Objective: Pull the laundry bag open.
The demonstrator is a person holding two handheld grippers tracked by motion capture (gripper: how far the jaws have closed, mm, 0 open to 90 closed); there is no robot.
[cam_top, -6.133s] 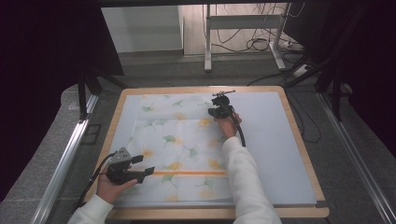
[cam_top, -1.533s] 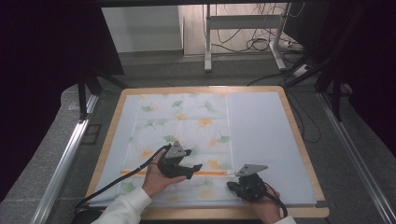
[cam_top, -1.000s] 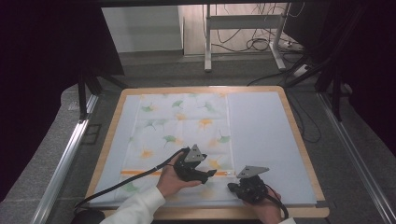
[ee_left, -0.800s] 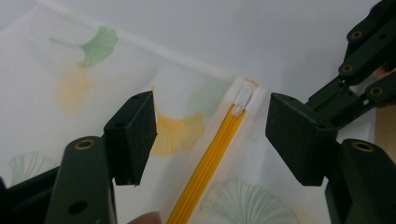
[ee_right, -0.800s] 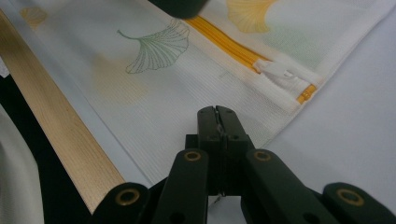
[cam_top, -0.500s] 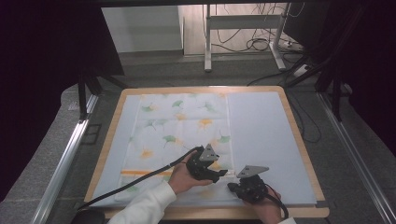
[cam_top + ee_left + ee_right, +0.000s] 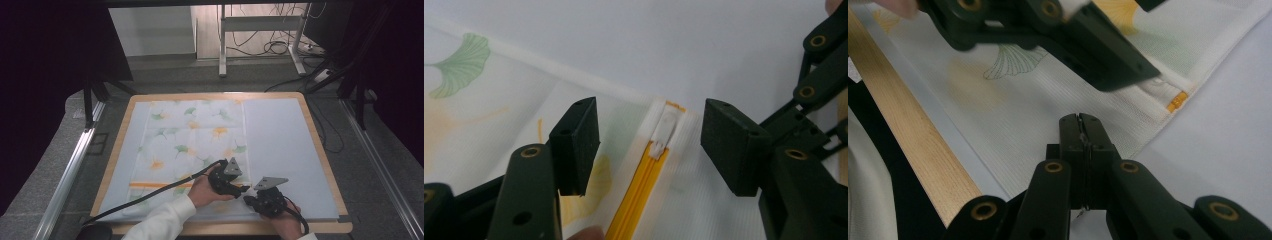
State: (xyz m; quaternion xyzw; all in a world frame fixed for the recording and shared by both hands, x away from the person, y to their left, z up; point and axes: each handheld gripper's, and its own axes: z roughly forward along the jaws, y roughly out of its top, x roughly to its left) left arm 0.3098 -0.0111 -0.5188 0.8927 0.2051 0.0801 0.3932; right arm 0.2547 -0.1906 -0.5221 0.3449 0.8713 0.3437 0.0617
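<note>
In the high view a thin printed cloth (image 7: 192,142) is lying flat on the pale mat of the wooden-rimmed table (image 7: 325,165), covering the left and middle of it, and the left gripper (image 7: 235,186) is hovering over the cloth's near right corner while the right gripper (image 7: 248,201) is sitting just beside it, close to the table's near edge. In the left gripper view the jaws are standing well apart, straddling the end of an orange zipper (image 7: 639,192) whose white pull tab (image 7: 666,127) is lying flat at the cloth's edge (a fingertip is showing at the bottom of this view). In the right gripper view the jaws are pressed together over the cloth (image 7: 1048,100) near its corner; whether any fabric is pinched between them I cannot tell, as no fold is rising into them. The left gripper (image 7: 1058,35) is crossing above, with the zipper end (image 7: 1178,101) peeking out past it. The cloth is looking light, soft and limp, so it is likely to drag and bunch if pulled from one point; the hemmed corner is probably the firmest place to take hold, and the small tab is the natural grip for the zipper, though it is lying flat and may slip from the pads. No brand, label or readable writing is showing, just ginkgo-leaf and flower prints
</note>
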